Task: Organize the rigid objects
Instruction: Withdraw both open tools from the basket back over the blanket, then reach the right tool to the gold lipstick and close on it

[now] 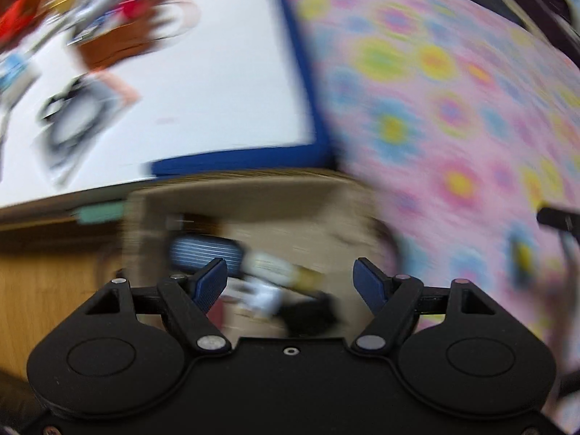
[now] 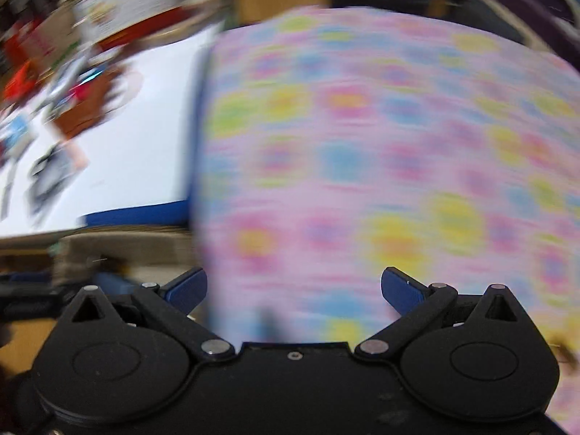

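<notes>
Both views are motion-blurred. My left gripper (image 1: 290, 282) is open and empty, above a cardboard box (image 1: 326, 195) that holds several blurred items, among them a blue ribbed object (image 1: 204, 252) and a black one (image 1: 308, 313). My right gripper (image 2: 293, 290) is open and empty, in front of a pink flowered cloth (image 2: 362, 145). A white board with a blue edge (image 1: 203, 83) carries a brown object (image 1: 116, 45) and a black-and-grey object (image 1: 72, 123) at its left. The board also shows in the right wrist view (image 2: 145, 127).
The pink flowered cloth (image 1: 453, 90) fills the right side of the left wrist view. A cluttered pile of red and mixed items (image 1: 43, 3) lies at the far left. A wooden surface (image 1: 47, 290) shows at the lower left. A dark object (image 1: 558, 217) pokes in at the right edge.
</notes>
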